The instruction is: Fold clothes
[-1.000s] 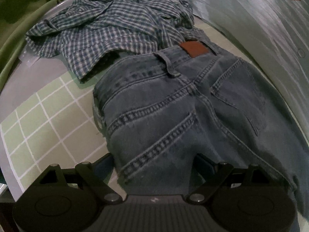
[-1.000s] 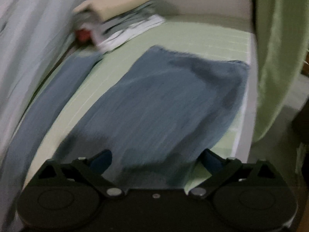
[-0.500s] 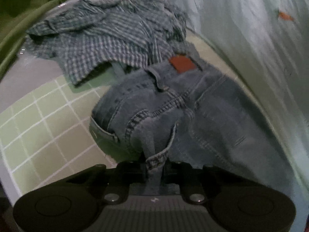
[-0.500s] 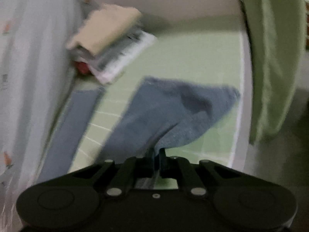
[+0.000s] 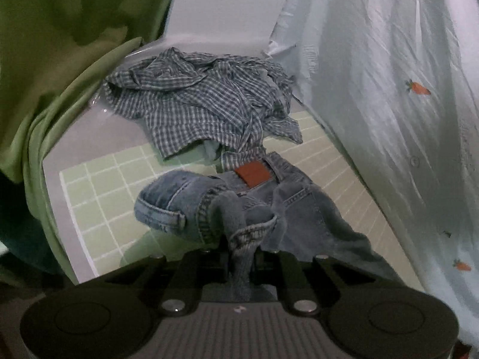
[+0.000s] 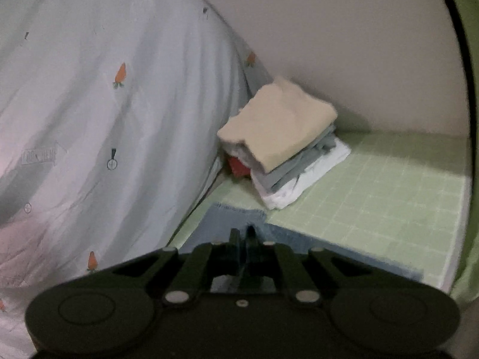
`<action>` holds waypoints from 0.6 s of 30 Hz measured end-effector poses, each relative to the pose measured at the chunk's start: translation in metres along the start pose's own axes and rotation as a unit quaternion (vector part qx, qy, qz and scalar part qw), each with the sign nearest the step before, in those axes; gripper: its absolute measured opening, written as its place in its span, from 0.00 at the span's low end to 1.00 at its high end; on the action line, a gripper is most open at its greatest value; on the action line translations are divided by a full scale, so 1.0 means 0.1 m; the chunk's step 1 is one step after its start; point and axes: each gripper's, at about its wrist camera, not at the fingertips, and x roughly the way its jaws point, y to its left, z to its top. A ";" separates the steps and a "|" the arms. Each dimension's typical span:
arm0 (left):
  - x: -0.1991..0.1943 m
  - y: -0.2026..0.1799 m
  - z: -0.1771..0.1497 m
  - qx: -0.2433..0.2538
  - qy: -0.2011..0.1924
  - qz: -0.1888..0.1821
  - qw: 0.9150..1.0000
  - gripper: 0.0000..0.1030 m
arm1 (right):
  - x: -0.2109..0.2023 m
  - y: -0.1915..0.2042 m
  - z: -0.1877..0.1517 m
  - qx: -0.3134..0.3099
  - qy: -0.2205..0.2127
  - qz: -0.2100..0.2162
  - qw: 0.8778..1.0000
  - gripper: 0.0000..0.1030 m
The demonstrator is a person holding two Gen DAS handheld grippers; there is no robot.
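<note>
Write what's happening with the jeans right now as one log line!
left tool: shut on blue denim jeans, seat bunched | right tool: shut on jeans leg | checked shirt: unfolded | folded clothes stack: by wall

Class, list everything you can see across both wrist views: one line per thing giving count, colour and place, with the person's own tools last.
Jeans: one pair, faded blue, on the green sheet, waist end bunched and lifted, legs reaching into the right wrist view.
Leather patch: one, brown, on the jeans waistband.
Checked shirt: one, blue and white, crumpled beyond the jeans.
Folded clothes stack: one, beige on top, grey and white below, something red behind, by the wall.
Grid sheet: one, pale green, under everything.
Carrot-print fabric: one, pale blue, alongside the sheet.
Green curtain: one, at the bed edge.
Left hand-held gripper: black, shut on the jeans.
Right hand-held gripper: black, shut on the jeans.
</note>
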 end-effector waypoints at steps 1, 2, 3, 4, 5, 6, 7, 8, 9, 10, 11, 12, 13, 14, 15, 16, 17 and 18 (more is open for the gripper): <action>-0.02 -0.02 -0.01 0.001 -0.005 0.001 1.000 0.14 | 0.06 0.03 0.02 -0.005 0.003 0.004 1.000 0.04; -0.03 -0.05 -0.01 0.006 -0.009 0.002 1.000 0.14 | 0.11 0.05 0.04 -0.010 0.006 0.008 1.000 0.04; -0.04 -0.08 0.00 0.010 -0.014 0.003 1.000 0.14 | 0.16 0.08 0.06 -0.015 0.008 0.012 1.000 0.04; -0.05 -0.12 0.01 0.012 -0.017 0.002 1.000 0.14 | 0.22 0.10 0.10 -0.019 0.010 0.016 1.000 0.04; -0.07 -0.16 0.03 0.010 -0.020 -0.001 1.000 0.14 | 0.27 0.13 0.14 -0.020 0.010 0.020 1.000 0.04; -0.06 -0.21 0.05 0.007 -0.024 -0.003 1.000 0.14 | 0.33 0.15 0.17 -0.020 0.009 0.025 0.999 0.04; -0.04 -0.26 0.07 0.007 -0.027 -0.004 1.000 0.14 | 0.38 0.17 0.21 -0.020 0.008 0.029 0.999 0.04; -0.02 -0.32 0.08 0.006 -0.031 -0.005 0.999 0.14 | 0.44 0.21 0.24 -0.023 0.007 0.033 0.999 0.04; -0.01 -0.37 0.10 0.006 -0.034 -0.006 0.999 0.14 | 0.50 0.25 0.27 -0.026 0.005 0.036 0.999 0.04; 0.01 -0.43 0.12 0.006 -0.037 -0.007 0.999 0.14 | 0.56 0.31 0.29 -0.031 0.004 0.038 0.999 0.04; 0.04 -0.50 0.15 0.009 -0.040 -0.006 0.999 0.14 | 0.63 0.37 0.31 -0.036 0.004 0.040 0.999 0.04; 0.09 -0.56 0.18 0.011 -0.043 -0.006 0.999 0.14 | 0.71 0.43 0.32 -0.041 0.005 0.042 0.998 0.04; 0.14 -0.61 0.21 0.012 -0.043 -0.006 0.999 0.14 | 0.80 0.49 0.33 -0.046 0.006 0.044 0.998 0.04; 0.20 -0.67 0.25 0.010 -0.042 -0.005 0.999 0.14 | 0.88 0.54 0.34 -0.049 0.007 0.044 0.998 0.04; 0.26 -0.73 0.28 0.009 -0.041 -0.004 0.999 0.14 | 0.99 0.60 0.35 -0.050 0.010 0.043 0.998 0.04; 0.33 -0.78 0.31 0.008 -0.039 -0.004 0.999 0.14 | 1.09 0.64 0.35 -0.049 0.013 0.043 0.998 0.04; 0.41 -0.85 0.33 0.010 -0.038 -0.003 0.999 0.14 | 1.19 0.69 0.35 -0.049 0.016 0.041 0.998 0.04; 0.49 -0.91 0.36 0.011 -0.037 -0.003 0.999 0.14 | 1.32 0.73 0.35 -0.048 0.021 0.038 0.998 0.04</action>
